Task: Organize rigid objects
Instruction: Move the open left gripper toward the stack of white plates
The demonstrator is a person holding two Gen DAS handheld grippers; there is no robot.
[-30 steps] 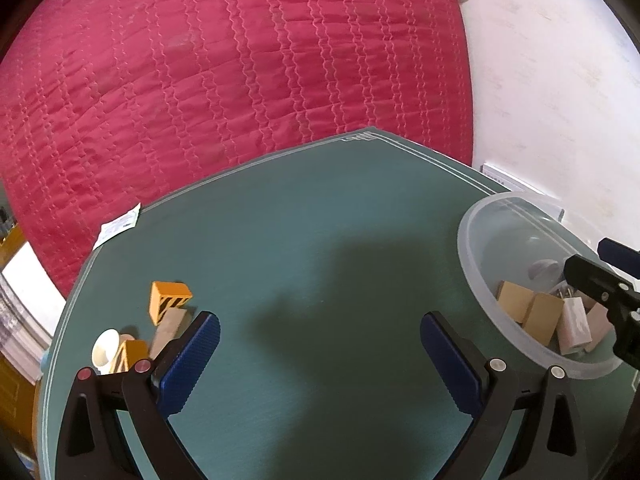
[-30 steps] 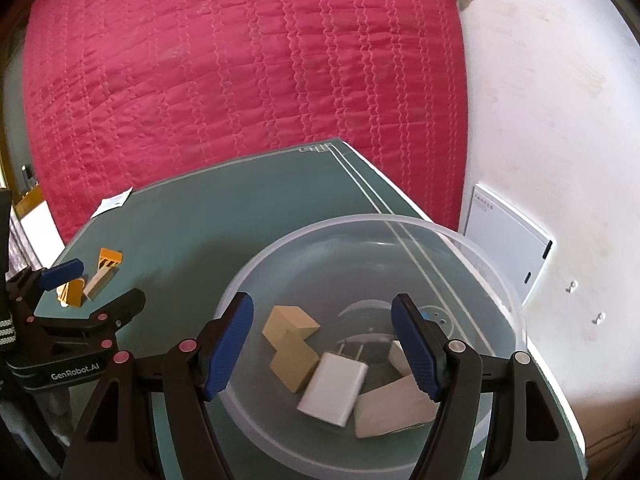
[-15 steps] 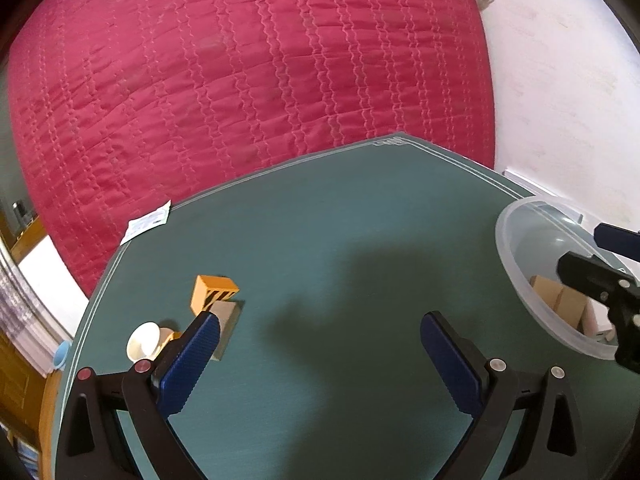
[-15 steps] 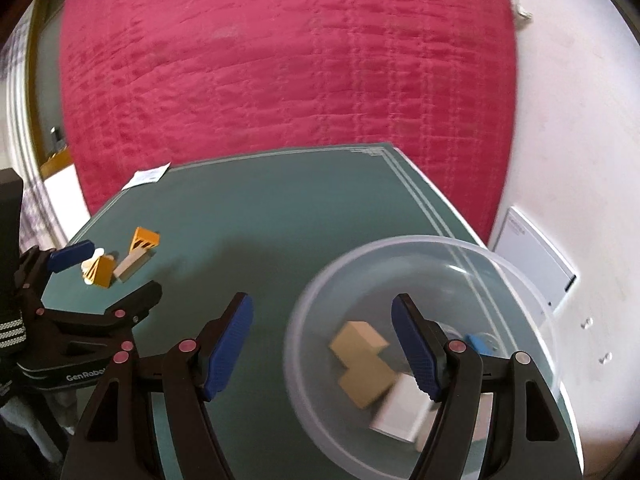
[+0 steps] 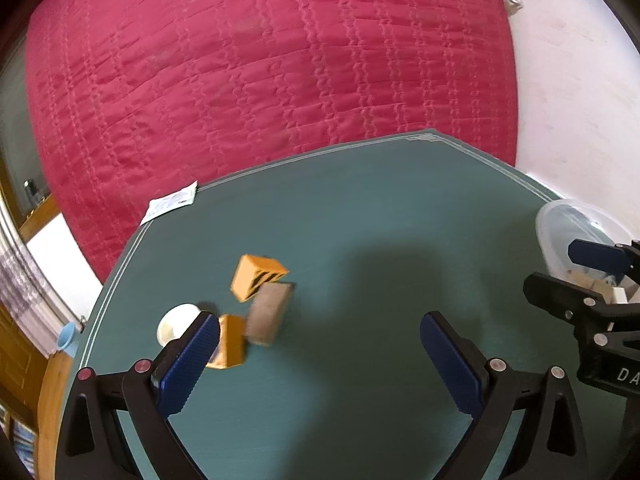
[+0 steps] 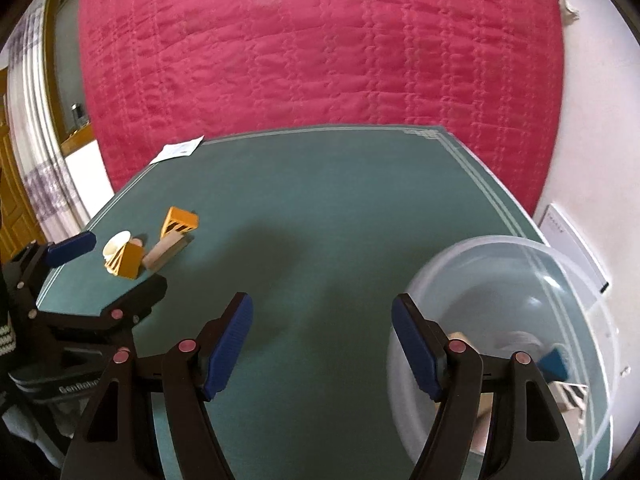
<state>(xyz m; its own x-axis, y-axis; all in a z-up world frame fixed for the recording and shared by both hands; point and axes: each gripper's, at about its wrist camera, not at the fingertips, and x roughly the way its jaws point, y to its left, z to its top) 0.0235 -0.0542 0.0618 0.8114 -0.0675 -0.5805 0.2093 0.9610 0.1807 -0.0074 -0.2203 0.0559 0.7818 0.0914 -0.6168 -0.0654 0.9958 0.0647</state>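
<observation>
Both our grippers have swung toward the left side of the table since a second ago: the clear bowl (image 6: 520,320), then under the right gripper, now sits off to its right, and the small pile of blocks has come closer to the left gripper.

Behind the table hangs a red quilted cover (image 5: 260,80), with a pale wall (image 6: 592,120) to its right. Our green table (image 6: 320,220) has thin pale lines along its edges. The bowl stands at the table's near right corner, with a few blurred pieces inside. A paper slip (image 6: 178,150) lies at the far left corner.

Our right gripper (image 6: 322,344) has its blue pads apart, nothing between them, over bare table. Our left gripper (image 5: 320,360) is spread wide and empty too; its left pad overlaps the nearest orange block (image 5: 232,340) in view, and we cannot tell whether they touch.

Near the left edge lie a striped orange block (image 5: 258,276), then a plain wooden block (image 5: 268,312) with its long axis running from near left to far right, and a white round piece (image 5: 176,320).
</observation>
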